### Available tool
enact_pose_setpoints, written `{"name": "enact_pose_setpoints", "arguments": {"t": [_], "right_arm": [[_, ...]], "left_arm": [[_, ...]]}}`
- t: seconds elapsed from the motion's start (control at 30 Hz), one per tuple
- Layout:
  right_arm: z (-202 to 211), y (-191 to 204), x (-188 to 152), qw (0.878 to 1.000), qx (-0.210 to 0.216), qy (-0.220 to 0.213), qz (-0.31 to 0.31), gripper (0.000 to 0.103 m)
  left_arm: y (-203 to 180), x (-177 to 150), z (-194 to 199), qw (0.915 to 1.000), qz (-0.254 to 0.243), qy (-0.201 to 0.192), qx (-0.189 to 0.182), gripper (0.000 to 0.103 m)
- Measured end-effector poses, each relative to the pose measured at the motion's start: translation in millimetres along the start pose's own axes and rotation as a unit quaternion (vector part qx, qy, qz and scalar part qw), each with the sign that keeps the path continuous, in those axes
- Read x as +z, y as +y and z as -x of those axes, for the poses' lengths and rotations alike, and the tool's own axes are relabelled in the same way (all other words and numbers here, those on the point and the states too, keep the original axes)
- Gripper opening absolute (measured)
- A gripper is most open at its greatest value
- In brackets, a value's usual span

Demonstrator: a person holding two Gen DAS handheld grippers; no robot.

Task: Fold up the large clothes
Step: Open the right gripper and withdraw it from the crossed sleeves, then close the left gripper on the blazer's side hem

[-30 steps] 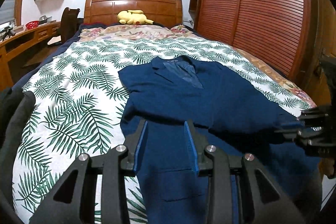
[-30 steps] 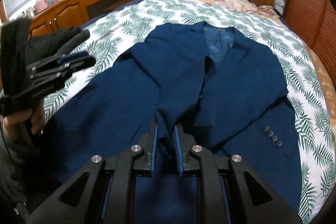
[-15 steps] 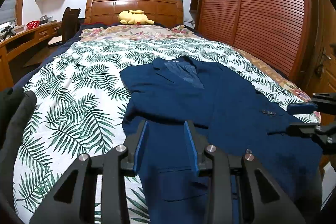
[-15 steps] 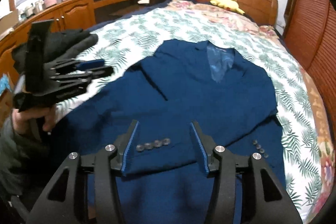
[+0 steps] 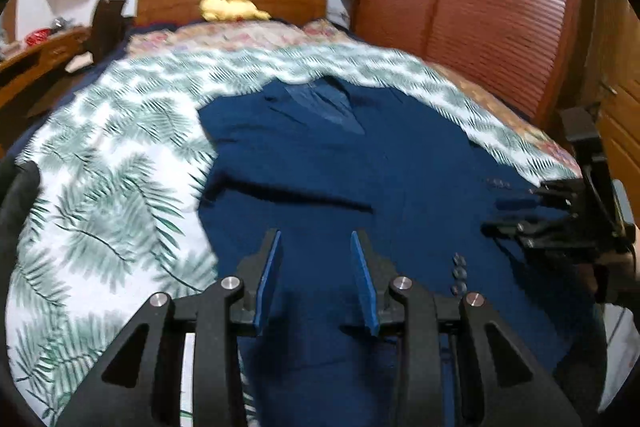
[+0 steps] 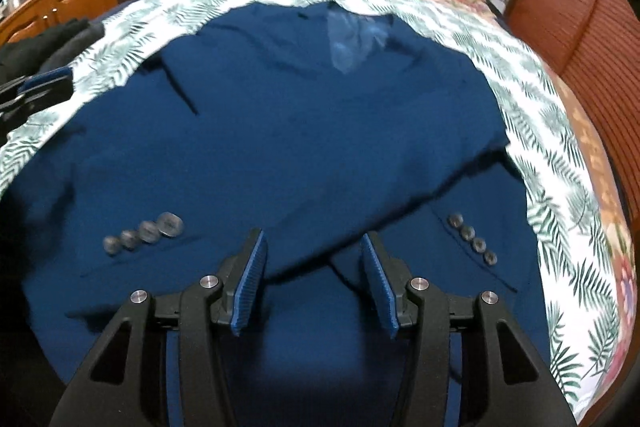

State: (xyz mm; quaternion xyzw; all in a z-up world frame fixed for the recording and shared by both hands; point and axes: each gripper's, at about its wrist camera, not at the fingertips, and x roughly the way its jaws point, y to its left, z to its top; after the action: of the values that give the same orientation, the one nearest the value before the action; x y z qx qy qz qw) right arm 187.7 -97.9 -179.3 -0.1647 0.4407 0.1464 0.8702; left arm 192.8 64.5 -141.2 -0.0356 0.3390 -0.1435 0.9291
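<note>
Bedspread with a green leaf print fills the space beyond both pairs of jaws, and a blue jacket lies flat on it, collar at the far end, hem running under the jaws. A sleeve is folded across the jacket's front just ahead of the right gripper, which tilts steeply down over the cloth. Its jaws stand apart with nothing between them — a second ago they were pinched on a fold of that sleeve and held higher. Cuff buttons lie just left of its jaws. The left gripper slants down over the hem, jaws apart and empty — much as before.
</note>
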Motion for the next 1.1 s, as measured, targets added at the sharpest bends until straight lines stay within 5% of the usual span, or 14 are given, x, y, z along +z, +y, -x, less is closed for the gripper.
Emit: {"name": "enact_pose_setpoints", "arguments": {"t": [0.4, 0.77, 0.93, 1.1], "right_arm": [[-11.0, -20.7, -17.6, 0.999, 0.021, -0.023, -0.031, 0.057], [-8.4, -23.3, -23.2, 0.999, 0.026, -0.040, -0.022, 0.060], [-2.8, -25.1, -29.7, 0.999, 0.019, -0.043, -0.005, 0.061], [5.1, -40.5, -35.1, 0.997, 0.047, -0.045, -0.035, 0.061]], "left_arm": [[-31.1, -23.7, -30.1, 0.9963, -0.037, 0.074, -0.024, 0.034], [-32.1, -26.4, -33.9, 0.9960, -0.038, 0.078, -0.020, 0.034], [-26.2, -24.4, -35.6, 0.9960, -0.022, 0.080, -0.034, 0.006], [-19.9, -10.7, -14.8, 0.9997, -0.009, 0.023, -0.008, 0.002]]}}
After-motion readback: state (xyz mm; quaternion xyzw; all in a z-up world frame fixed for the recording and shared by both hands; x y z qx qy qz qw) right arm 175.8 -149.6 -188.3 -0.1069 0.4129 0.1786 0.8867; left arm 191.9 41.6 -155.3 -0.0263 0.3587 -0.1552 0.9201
